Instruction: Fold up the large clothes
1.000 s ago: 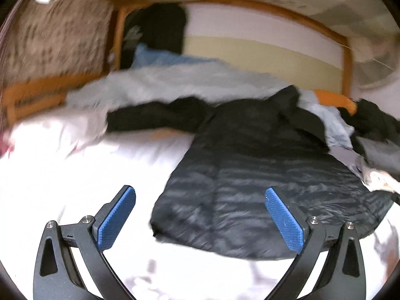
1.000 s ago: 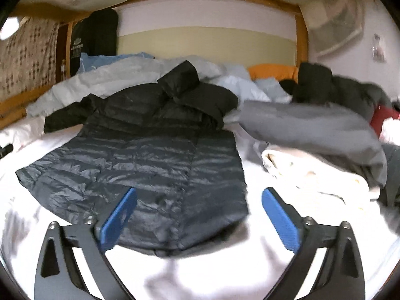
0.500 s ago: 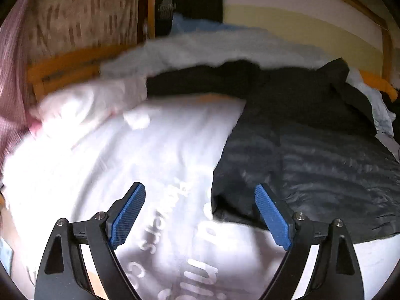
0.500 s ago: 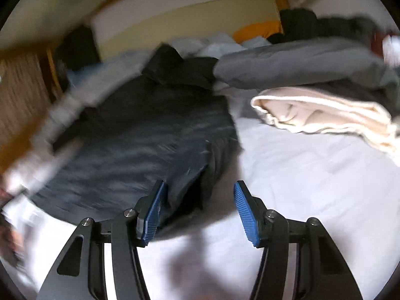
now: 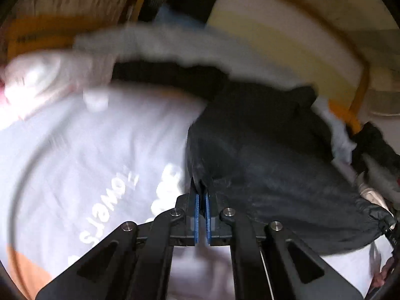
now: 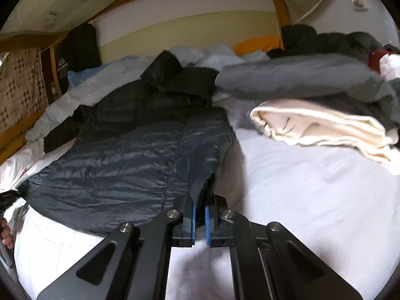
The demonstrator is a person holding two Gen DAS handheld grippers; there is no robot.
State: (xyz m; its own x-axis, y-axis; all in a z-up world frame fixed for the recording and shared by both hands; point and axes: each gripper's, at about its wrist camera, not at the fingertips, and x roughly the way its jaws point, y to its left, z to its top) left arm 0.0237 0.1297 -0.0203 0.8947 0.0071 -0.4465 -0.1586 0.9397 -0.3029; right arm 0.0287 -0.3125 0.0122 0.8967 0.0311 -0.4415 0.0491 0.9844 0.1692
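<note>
Dark puffer jacket [image 6: 130,155] lies spread across the bed [image 6: 312,187]; left gripper [image 5: 201,208] and right gripper [image 6: 199,215] each pinch a hem corner; folded cream cloth [image 6: 320,127] and grey garment [image 6: 300,77] lie near the right edge

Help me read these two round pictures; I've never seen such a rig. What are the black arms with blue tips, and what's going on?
No robot here: a person holds a two-finger gripper in each hand, and a fisheye camera on each looks forward along its fingers. In the left view, the left gripper is shut on the hem corner of a dark puffer jacket. In the right view, the right gripper pinches the other hem corner of the same jacket. It lies spread on a white bed sheet, beside a cream garment under a grey one.
</note>
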